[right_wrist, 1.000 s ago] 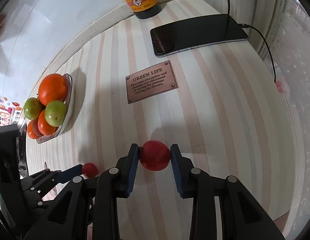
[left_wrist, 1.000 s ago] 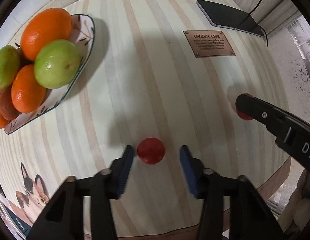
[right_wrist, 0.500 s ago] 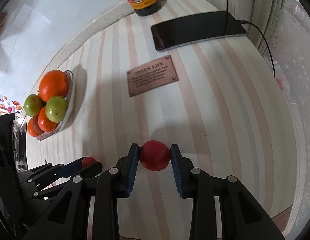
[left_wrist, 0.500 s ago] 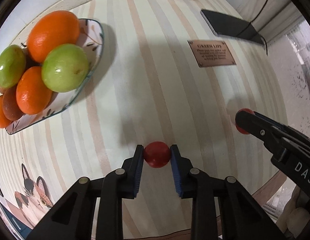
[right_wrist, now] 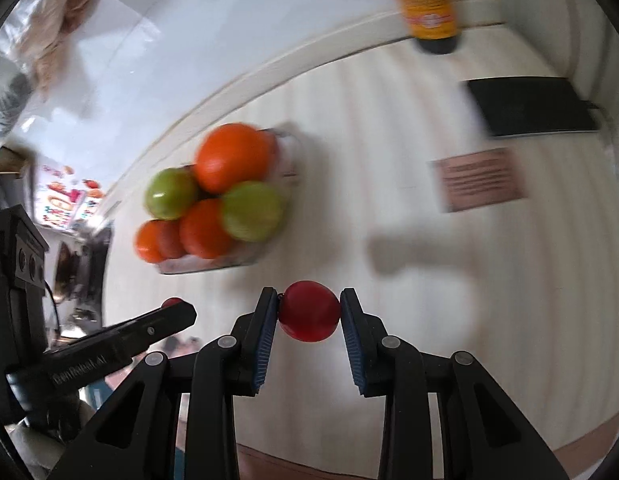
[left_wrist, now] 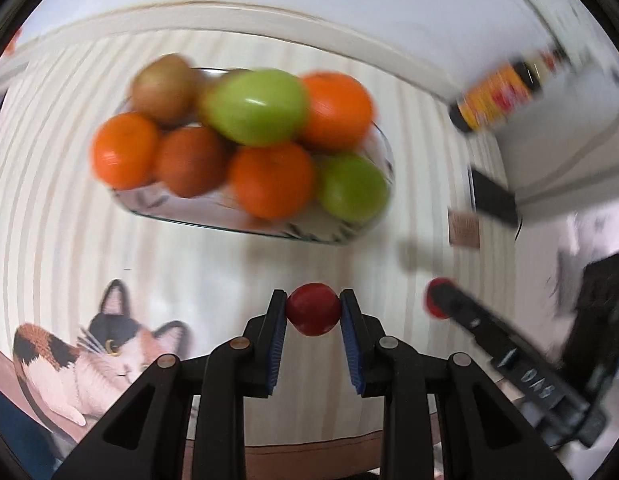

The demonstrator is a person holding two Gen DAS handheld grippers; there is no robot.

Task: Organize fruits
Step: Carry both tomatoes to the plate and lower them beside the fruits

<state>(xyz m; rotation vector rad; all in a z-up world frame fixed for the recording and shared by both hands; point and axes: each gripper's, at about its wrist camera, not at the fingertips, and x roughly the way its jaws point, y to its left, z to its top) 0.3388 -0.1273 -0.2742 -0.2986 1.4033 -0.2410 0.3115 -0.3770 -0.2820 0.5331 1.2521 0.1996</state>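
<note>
My left gripper [left_wrist: 313, 314] is shut on a small red fruit [left_wrist: 313, 314] and holds it above the striped table, in front of a dish [left_wrist: 245, 228] piled with oranges [left_wrist: 271, 180] and green fruits [left_wrist: 257, 104]. My right gripper [right_wrist: 308, 316] is shut on a second small red fruit [right_wrist: 308, 316], also lifted, to the right of the dish [right_wrist: 213, 266]. The right gripper shows in the left wrist view [left_wrist: 439, 302]. The left gripper shows in the right wrist view [right_wrist: 175, 308]. Both views are motion-blurred.
A dark sauce bottle [right_wrist: 427, 4] stands at the back by the wall. A black phone [right_wrist: 533, 106] with a cable and a brown plaque [right_wrist: 479, 180] lie to the right. A cat picture [left_wrist: 85, 352] is on the cloth at the near left.
The left gripper closed on its red fruit, lifted it and swung left toward the dish. The right gripper, still holding its fruit, rose and turned toward the dish too.
</note>
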